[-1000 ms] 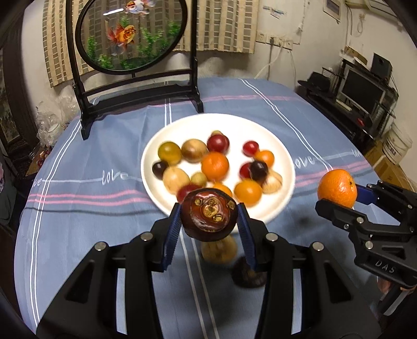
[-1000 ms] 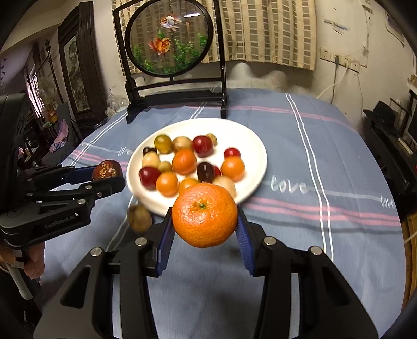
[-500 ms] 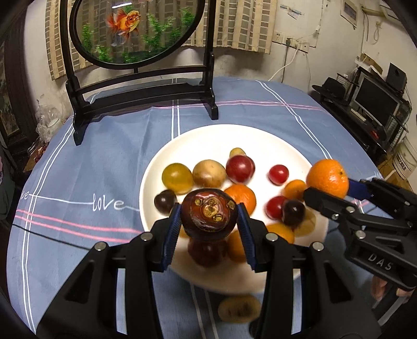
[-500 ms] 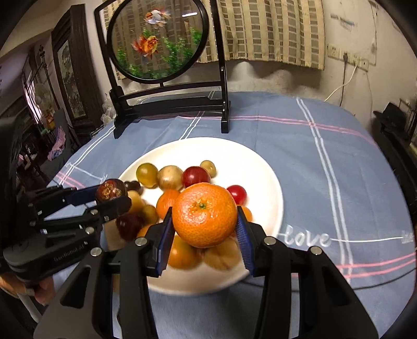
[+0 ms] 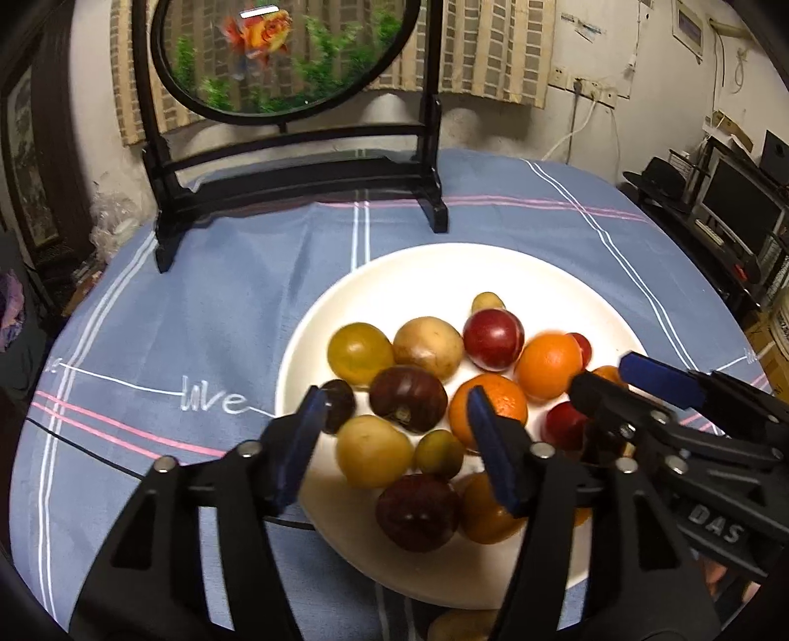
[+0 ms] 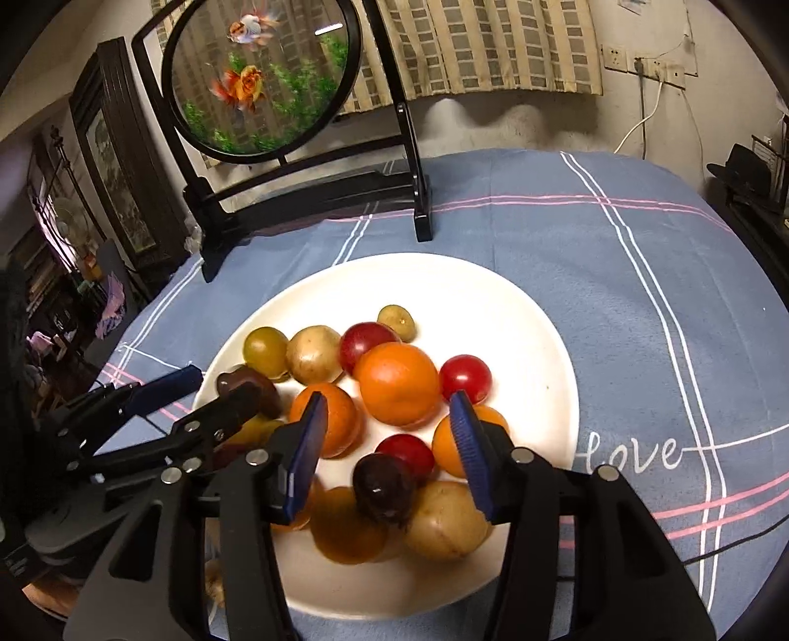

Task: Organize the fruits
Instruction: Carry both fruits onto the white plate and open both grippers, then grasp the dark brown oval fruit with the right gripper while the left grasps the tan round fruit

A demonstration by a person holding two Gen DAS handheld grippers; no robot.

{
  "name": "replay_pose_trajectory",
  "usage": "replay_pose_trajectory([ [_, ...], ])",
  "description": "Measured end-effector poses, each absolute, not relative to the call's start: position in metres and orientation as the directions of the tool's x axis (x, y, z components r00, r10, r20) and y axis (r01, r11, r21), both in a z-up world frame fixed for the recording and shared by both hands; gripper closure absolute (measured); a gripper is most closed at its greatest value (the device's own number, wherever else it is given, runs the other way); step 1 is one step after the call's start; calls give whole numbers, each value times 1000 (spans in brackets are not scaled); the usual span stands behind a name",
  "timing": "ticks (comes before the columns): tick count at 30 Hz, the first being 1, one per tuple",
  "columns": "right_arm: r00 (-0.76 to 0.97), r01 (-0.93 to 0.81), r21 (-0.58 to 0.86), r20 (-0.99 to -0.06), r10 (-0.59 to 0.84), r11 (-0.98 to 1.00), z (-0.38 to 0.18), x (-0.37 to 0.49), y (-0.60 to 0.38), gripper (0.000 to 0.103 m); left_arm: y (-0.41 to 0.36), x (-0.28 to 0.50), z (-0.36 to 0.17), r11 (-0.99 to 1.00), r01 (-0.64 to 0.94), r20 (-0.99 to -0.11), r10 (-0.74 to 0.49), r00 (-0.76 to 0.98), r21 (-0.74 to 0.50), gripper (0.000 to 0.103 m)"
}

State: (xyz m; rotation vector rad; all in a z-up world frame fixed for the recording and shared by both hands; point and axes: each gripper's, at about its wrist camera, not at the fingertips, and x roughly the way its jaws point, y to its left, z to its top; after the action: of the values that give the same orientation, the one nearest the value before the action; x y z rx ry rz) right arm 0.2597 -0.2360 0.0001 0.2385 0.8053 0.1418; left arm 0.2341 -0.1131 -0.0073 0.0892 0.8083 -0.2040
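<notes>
Worktop (image 5: pixel 236 315) w/ blue cloth, white + pink stripes, "love" stitched near left. Far side: black stand (image 5: pixel 296 162) w/ round goldfish panel (image 5: pixel 276 54). Behind: checked curtain (image 6: pixel 493 44), wall socket (image 6: pixel 636 64) + white cable. Far right: monitor (image 5: pixel 739 207) on dark shelving.

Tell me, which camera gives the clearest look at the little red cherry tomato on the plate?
The right wrist view: the cherry tomato sits whole and sharp beside the big orange. In the left wrist view only a red sliver peeks out behind that orange.
</notes>
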Motion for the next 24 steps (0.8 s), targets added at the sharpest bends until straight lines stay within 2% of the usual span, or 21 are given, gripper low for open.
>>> replay_pose_trajectory([
  [17,711,-82,198,-675,197,977,23,187,-228,51,-100,178,15,972,237,-695,-168,699,3,30],
  [24,695,-87,175,-695,185,981,19,150,-224,49,-80,143,18,973,231,-696,-180,695,-21,28],
])
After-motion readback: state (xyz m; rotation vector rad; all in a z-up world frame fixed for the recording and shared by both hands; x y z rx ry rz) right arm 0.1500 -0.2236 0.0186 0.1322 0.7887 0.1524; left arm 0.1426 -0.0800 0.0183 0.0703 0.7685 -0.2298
